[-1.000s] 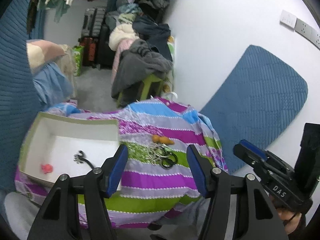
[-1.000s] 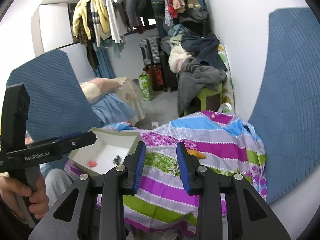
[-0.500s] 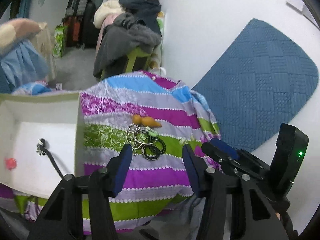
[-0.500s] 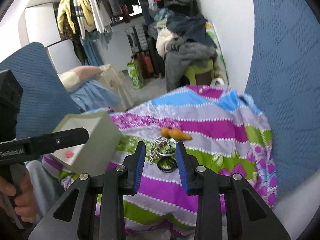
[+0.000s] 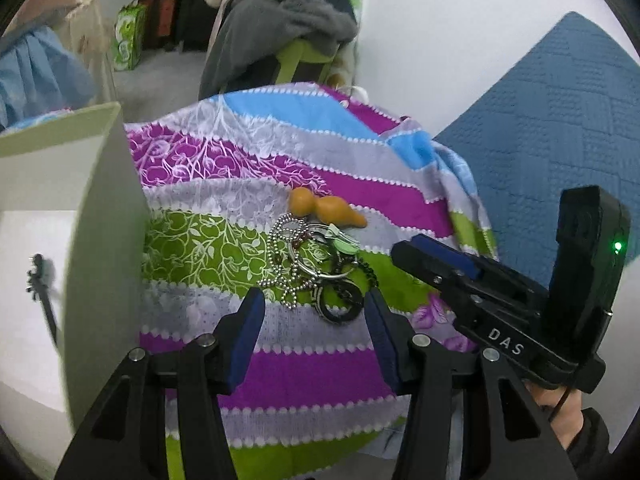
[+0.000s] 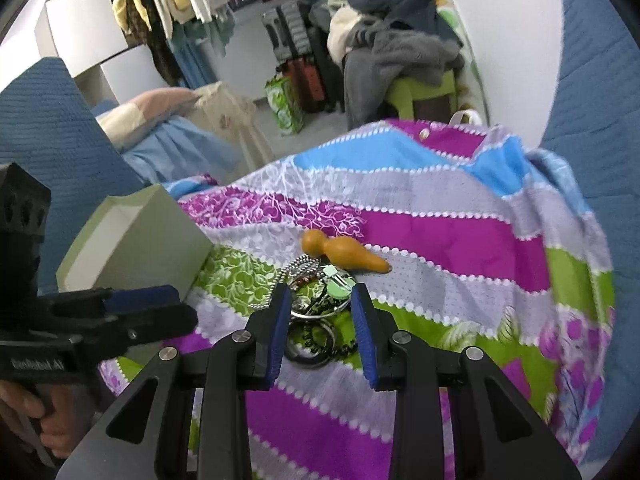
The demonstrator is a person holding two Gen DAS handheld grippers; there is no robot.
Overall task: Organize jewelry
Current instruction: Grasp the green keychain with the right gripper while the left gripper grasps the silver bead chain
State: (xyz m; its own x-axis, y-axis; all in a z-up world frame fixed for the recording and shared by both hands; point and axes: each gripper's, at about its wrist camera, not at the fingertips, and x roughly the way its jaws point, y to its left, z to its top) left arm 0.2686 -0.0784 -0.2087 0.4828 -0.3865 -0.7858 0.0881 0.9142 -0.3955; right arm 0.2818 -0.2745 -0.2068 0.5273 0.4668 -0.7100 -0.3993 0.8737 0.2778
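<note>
White caps "DAS" on the black body of the right tool, seen from the left wrist cam, near its handle. On the left tool, from the right wrist cam, a pale blurred line on the black side: looks like "GenRobot.AI", letters smeared, not fully sure. Green bag on the floor has print, too small to read. No other txt legible.

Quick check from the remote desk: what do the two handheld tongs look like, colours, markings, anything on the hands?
Both tongs, left and right, are black angular frames with blue finger pads and silver bolts. The right unit's body reads "DAS" and shows a green light. The left unit's reads "GenRobot.AI". A dark sleeve covers the right wrist.
</note>
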